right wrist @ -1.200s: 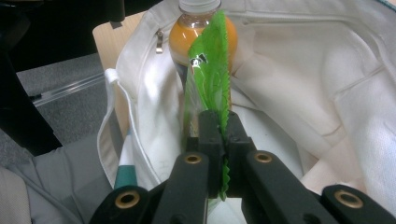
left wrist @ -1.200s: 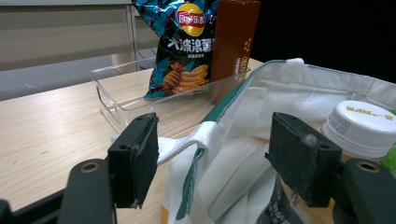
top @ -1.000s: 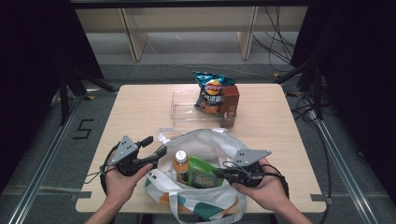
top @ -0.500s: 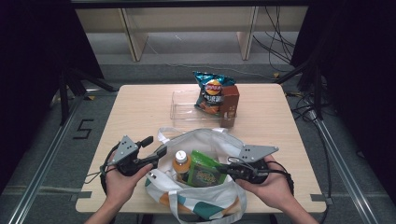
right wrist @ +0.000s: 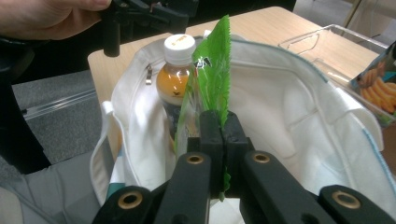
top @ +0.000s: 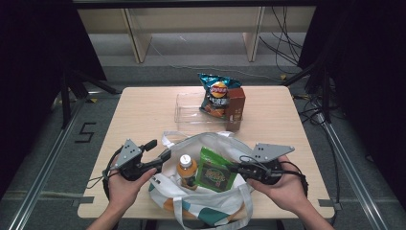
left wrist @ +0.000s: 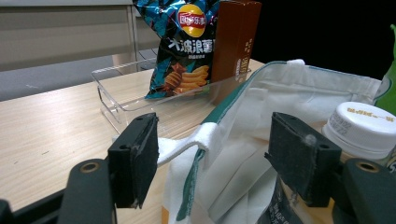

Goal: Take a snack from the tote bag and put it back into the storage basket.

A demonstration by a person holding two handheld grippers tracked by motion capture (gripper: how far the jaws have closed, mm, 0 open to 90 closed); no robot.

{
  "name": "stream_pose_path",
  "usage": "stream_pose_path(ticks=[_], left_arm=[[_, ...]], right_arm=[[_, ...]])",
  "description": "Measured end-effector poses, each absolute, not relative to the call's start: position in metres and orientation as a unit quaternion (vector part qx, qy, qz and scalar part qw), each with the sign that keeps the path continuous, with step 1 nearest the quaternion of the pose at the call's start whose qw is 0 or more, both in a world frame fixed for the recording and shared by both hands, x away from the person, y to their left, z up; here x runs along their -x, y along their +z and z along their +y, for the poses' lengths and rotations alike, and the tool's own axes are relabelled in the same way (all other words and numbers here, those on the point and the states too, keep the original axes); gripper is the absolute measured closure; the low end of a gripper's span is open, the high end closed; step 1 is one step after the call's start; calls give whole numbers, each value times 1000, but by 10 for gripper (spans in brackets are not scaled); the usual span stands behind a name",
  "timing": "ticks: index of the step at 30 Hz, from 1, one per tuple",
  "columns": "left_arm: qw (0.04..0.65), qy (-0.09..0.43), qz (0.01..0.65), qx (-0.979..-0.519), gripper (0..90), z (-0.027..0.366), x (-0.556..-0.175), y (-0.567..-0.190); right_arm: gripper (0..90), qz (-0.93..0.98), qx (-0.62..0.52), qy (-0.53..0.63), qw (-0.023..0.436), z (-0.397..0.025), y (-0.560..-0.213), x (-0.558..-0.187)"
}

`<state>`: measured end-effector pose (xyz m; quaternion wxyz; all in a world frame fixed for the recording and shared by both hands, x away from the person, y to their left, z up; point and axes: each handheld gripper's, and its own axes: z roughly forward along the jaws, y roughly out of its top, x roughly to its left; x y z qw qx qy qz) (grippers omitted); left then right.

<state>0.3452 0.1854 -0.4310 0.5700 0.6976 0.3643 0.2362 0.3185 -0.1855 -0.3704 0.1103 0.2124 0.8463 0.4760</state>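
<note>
Your right gripper (right wrist: 219, 140) has its jaws pinching the serrated edge of the thin green foil snack packet (top: 215, 173), lower centre of frame, inside the white cloth tote bag (top: 191, 211) on the desk; likely light, crinkly, slippery, so hold the sealed edge; left gripper (left wrist: 215, 163) jaws spread around the bag's rim.

- A blue chip bag (top: 218, 94) stands upright in a clear plastic tray (top: 188, 111) at the table's (top: 143, 112) far side.
- A brown carton (top: 235, 107) stands just beside the bag.
</note>
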Motion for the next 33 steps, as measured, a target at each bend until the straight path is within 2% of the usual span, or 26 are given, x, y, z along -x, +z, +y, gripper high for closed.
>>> stream_pose_path(ticks=[1, 4, 5, 14, 16, 17, 33], left_arm=[[570, 237, 363, -698, 328, 185, -345, -431], [570, 236, 363, -698, 328, 185, -345, -431], [570, 236, 363, -698, 328, 185, -345, -431], [570, 236, 364, -697, 328, 185, -345, -431], [570, 237, 364, -698, 328, 185, -345, -431], [570, 237, 363, -698, 328, 185, -345, -431], [571, 237, 363, -697, 328, 185, -345, -430]], right_arm=[[900, 847, -205, 476, 121, -187, -369, -320], [900, 845, -211, 477, 114, -188, -368, -320], [900, 844, -209, 478, 127, -189, -368, -321], [900, 840, -221, 480, 123, -192, -363, -322], [900, 836, -208, 488, 143, -192, -362, -324], [900, 839, -216, 482, 130, -193, -361, -323], [900, 834, -209, 490, 146, -195, -352, -324]])
